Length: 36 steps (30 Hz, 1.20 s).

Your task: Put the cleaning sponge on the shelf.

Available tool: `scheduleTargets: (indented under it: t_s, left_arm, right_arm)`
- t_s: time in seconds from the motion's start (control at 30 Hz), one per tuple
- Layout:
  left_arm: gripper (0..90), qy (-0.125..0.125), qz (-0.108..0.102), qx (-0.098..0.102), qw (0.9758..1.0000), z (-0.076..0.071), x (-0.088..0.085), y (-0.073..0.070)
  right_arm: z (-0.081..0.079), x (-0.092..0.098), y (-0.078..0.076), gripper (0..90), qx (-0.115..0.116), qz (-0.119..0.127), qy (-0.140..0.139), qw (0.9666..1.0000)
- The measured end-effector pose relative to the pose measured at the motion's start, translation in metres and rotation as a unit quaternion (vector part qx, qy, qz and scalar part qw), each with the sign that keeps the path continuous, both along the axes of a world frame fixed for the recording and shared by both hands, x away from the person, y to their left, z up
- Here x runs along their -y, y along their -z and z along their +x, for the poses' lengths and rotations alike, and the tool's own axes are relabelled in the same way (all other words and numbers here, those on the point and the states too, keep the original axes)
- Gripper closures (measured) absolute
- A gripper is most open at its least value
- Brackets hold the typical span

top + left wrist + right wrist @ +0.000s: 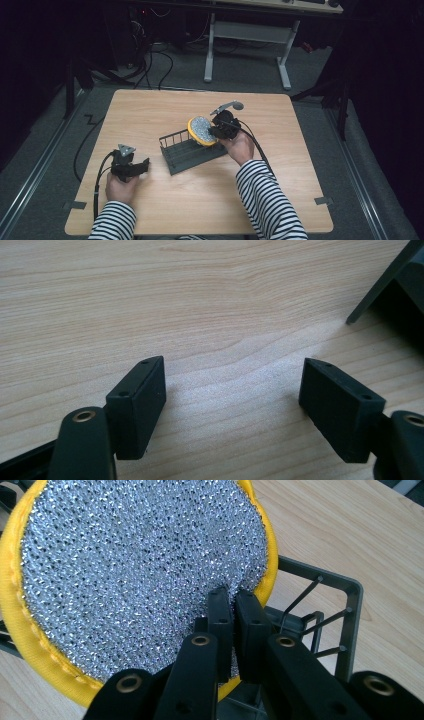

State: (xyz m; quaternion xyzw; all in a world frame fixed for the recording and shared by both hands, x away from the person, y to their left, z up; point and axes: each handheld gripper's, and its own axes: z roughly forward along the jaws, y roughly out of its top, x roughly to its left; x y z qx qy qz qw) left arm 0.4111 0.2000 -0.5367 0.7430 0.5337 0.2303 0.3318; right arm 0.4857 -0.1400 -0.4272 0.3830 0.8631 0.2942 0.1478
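My right gripper clamped on the lower edge of the yellow-rimmed scouring pad, holding it upright over the dark wire rack at mid-desk. My left gripper spread wide, nothing in it, near the desk's front-left corner.

Round mesh scouring pad: glittering silver weave, bright yellow border.
Dark grey wire dish rack: plain, one tone.
Light wooden desk: pale tan, wavy grain.
Right gripper: black, brass-coloured screw holes.
Left gripper: black.
Long knit sleeves: black-and-white stripes.
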Motion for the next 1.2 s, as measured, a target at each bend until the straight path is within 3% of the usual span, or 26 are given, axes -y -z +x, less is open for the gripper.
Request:
scheduleTargets:
  t_s: [0.4, 0.57, 0.77, 0.93, 1.2]
  left_arm:
    - [27.4, 0.0, 0.0, 0.0, 1.0, 0.0, 0.0, 0.0]
    - [27.3, -0.001, -0.001, 0.001, 1.0, 0.0, 0.0, 0.0]
    - [27.3, 0.0, 0.0, 0.0, 1.0, 0.0, 0.0, 0.0]
    - [27.4, 0.0, 0.0, 0.0, 1.0, 0.0, 0.0, 0.0]
    - [27.3, 0.0, 0.0, 0.0, 1.0, 0.0, 0.0, 0.0]
  right_arm:
    - [-0.002, -0.007, 0.001, 87.5, 0.013, -0.018, 0.007, 0.9997]
    - [-0.006, 0.0, -0.01, 87.8, 0.033, 0.0, 0.013, 0.9994]
    - [-0.003, 0.004, -0.018, 88.0, 0.056, 0.003, 0.027, 0.998]
    - [-0.001, 0.002, -0.011, 88.0, 0.043, 0.001, 0.022, 0.9988]
    - [-0.011, 0.005, -0.003, 88.0, 0.018, 0.002, 0.002, 0.9998]
